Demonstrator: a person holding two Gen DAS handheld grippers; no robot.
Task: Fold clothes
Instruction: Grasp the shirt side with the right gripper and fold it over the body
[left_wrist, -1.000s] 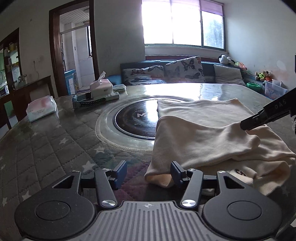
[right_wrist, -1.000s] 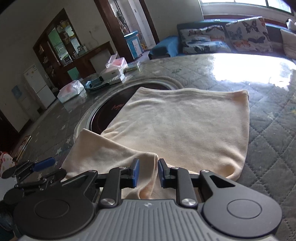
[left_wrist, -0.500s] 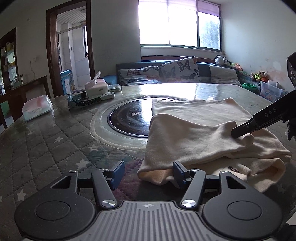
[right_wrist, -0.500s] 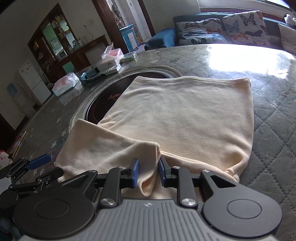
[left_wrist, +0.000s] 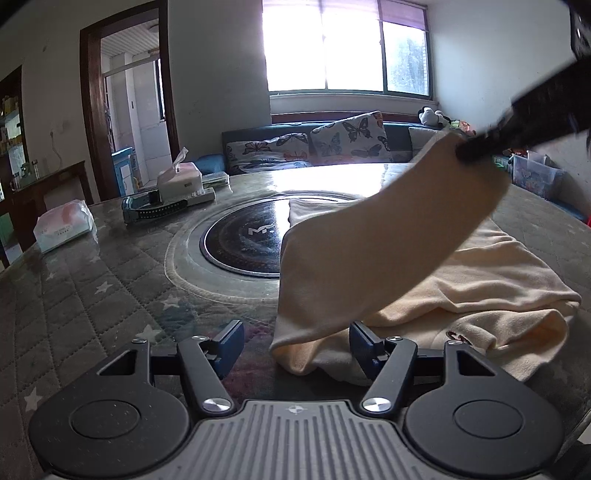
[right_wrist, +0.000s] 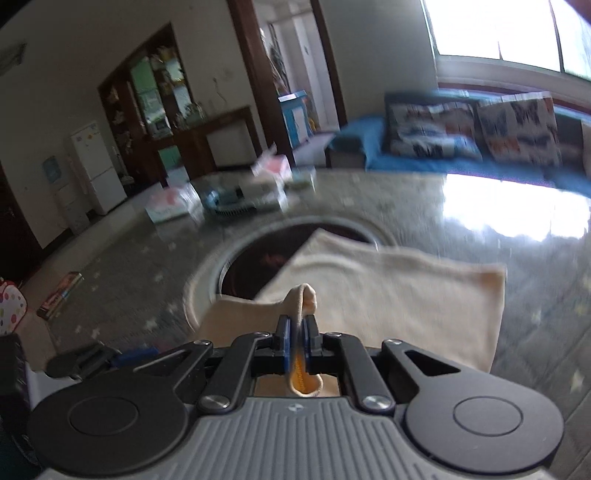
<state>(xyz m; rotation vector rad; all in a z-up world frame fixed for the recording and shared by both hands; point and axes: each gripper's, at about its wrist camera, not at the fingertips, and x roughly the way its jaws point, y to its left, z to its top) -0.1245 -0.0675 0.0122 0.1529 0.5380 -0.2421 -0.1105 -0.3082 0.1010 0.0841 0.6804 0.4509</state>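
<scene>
Left wrist view: a cream garment (left_wrist: 461, 266) lies on the quilted table (left_wrist: 92, 280), its far edge overlapping the dark round hob (left_wrist: 243, 240) set in the tabletop. The fabric is soft and slightly fleecy, unpatterned apart from a small dark mark near its front hem. One sleeve-like part is raised off the pile in a taut band, running from the near left corner up to the right gripper (left_wrist: 469, 153), which holds its end at upper right. The left gripper (left_wrist: 295, 341) stands released, jaws wide; the near corner of the garment lies between them, the pads not pressing on it. A tissue box (left_wrist: 179, 179), a wipes pack (left_wrist: 64, 225) and a sofa (left_wrist: 332, 147) sit beyond.

Right wrist view, blurred: the right gripper (right_wrist: 295, 332) is clenched on a fold of the garment (right_wrist: 406, 306), having just closed. A loop of cream cloth pokes out ahead of the blue pads (right_wrist: 283, 338) and a hemmed, yellower edge hangs behind them. The rest spreads flat on the table (right_wrist: 480, 206), one corner over the hob (right_wrist: 258, 262).
</scene>
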